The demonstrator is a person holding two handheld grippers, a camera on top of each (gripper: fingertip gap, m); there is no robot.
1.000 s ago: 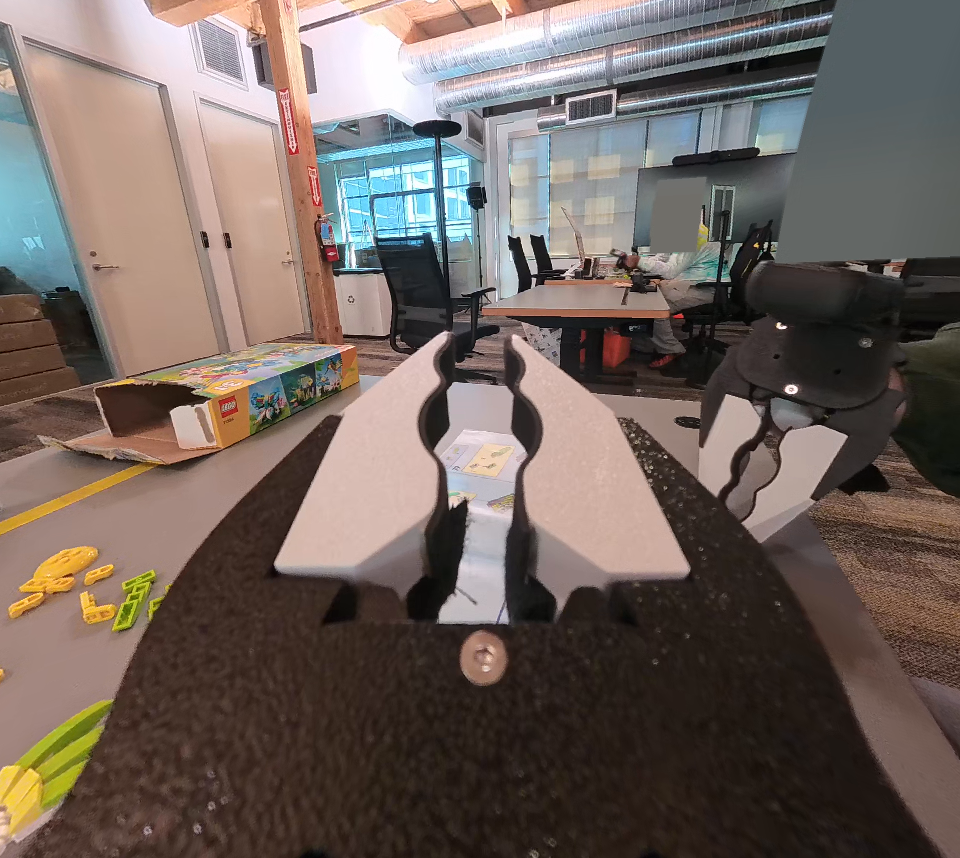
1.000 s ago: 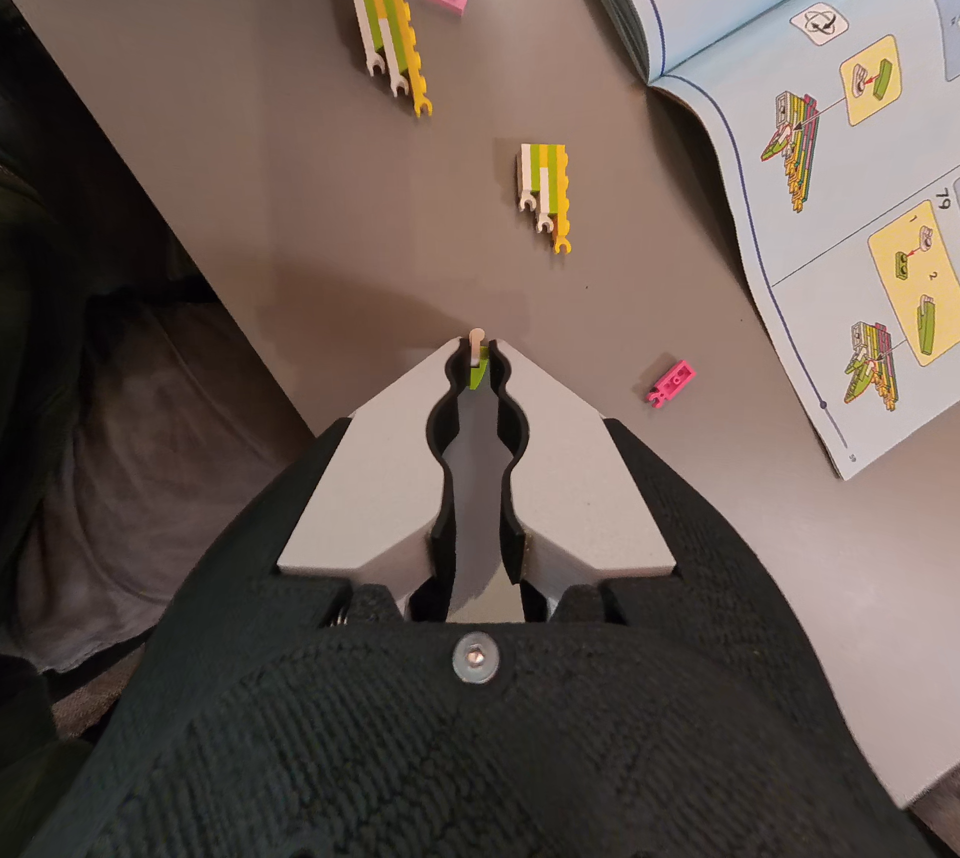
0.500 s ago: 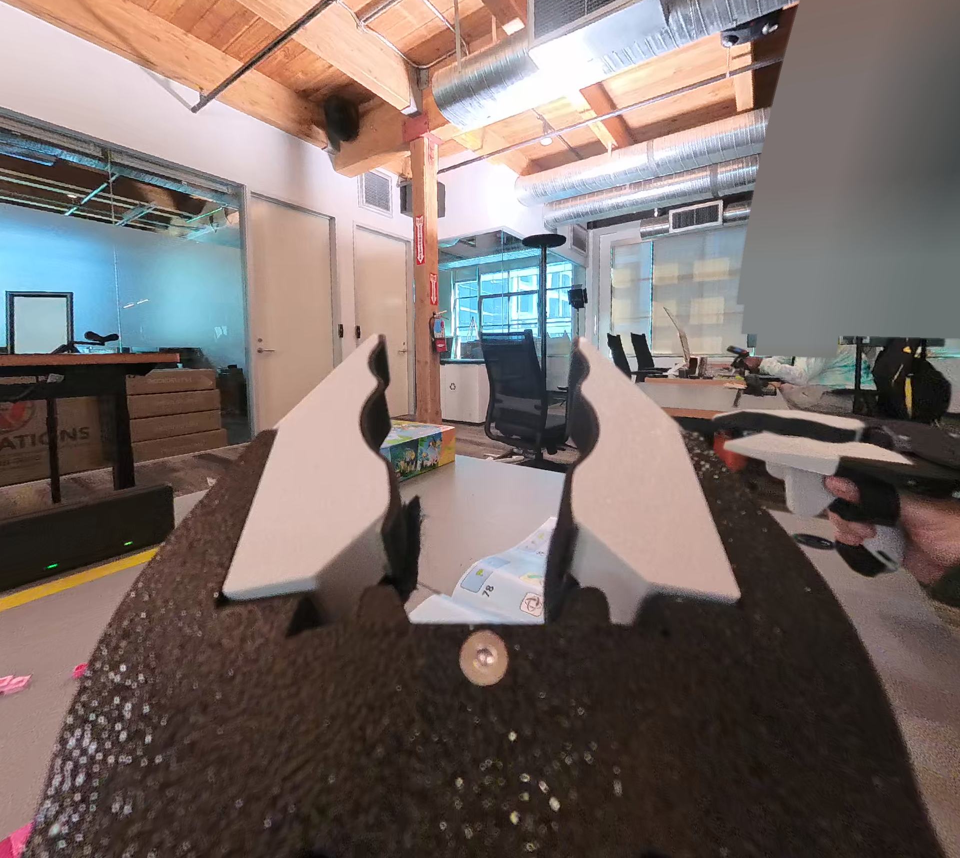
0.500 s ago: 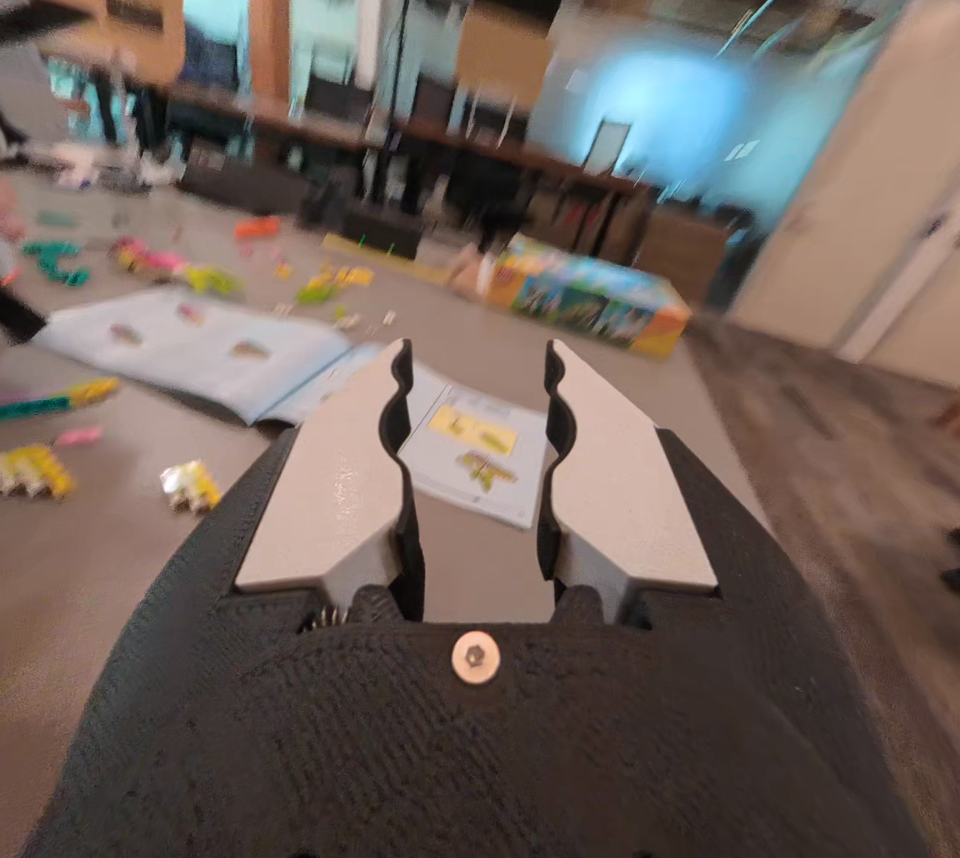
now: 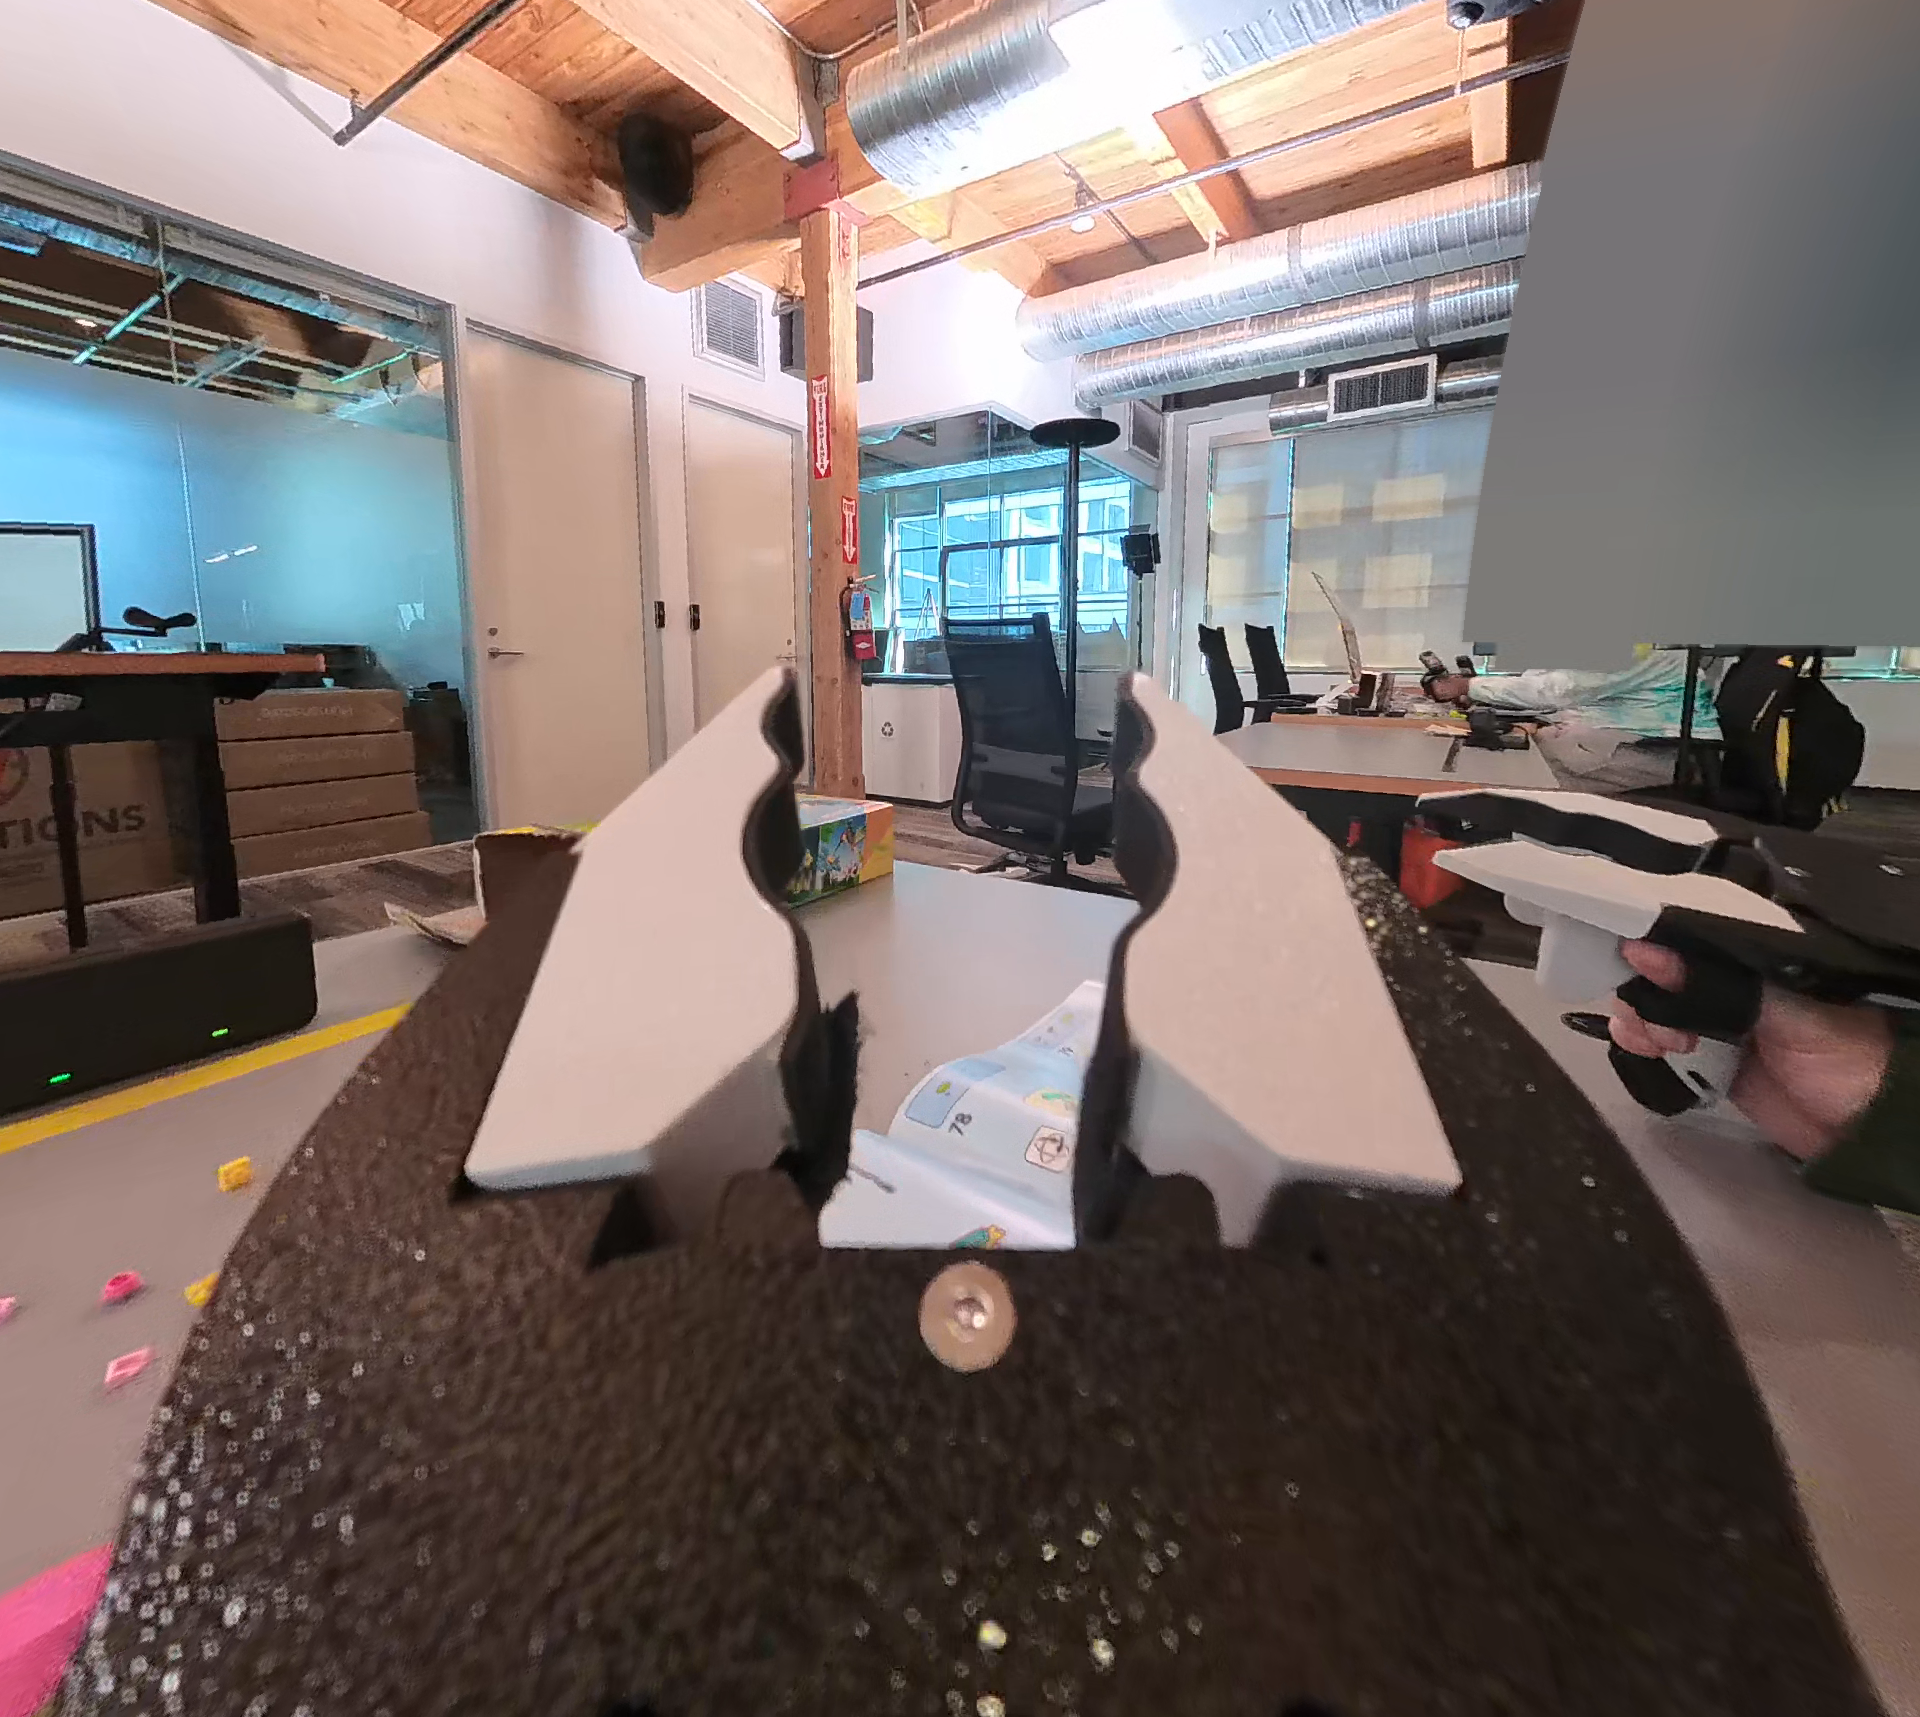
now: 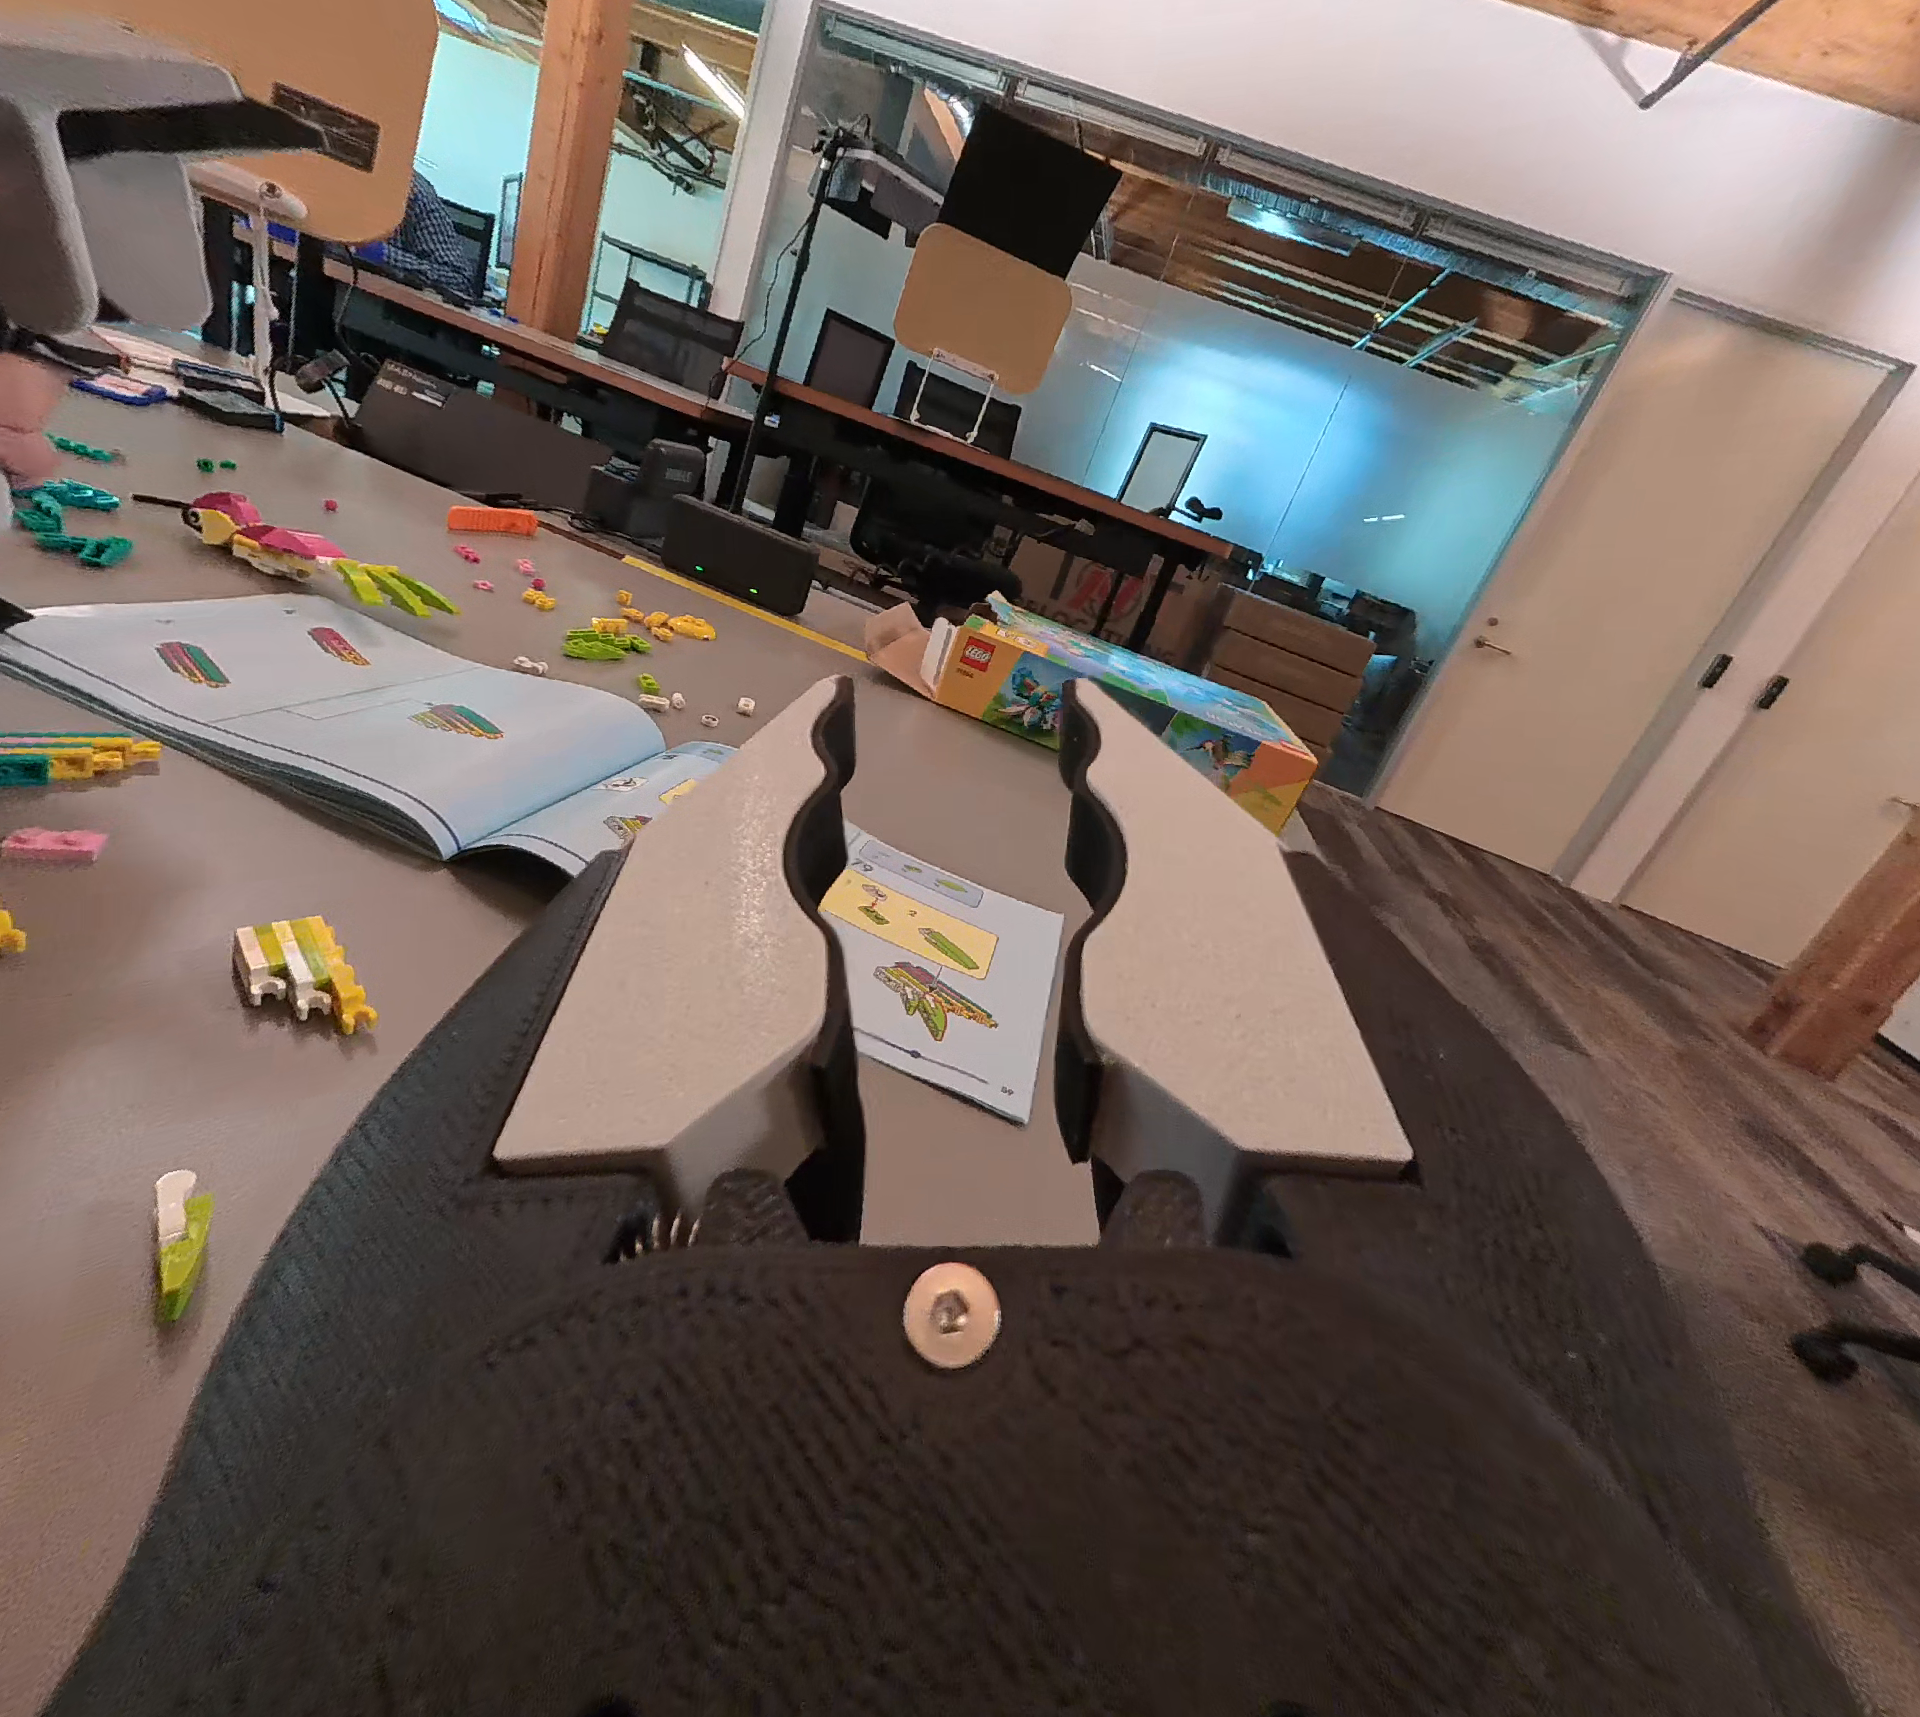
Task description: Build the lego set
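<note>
The right hand-held gripper (image 6: 951, 711) was spread and empty above the counter (image 6: 125, 1096), where its view alone showed the small green-and-white lego piece (image 6: 181, 1236), a striped wing assembly (image 6: 301, 961) and the open instruction booklet (image 6: 343, 711). The left hand-held gripper (image 5: 956, 711), also spread and empty, pointed level across the room. Its body hid most of the booklet.

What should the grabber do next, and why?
Probably lower the right gripper to the small green-and-white piece lying loose on the table and pinch it. Both grippers are open and hold nothing, and the left gripper points up, away from the bricks.
</note>
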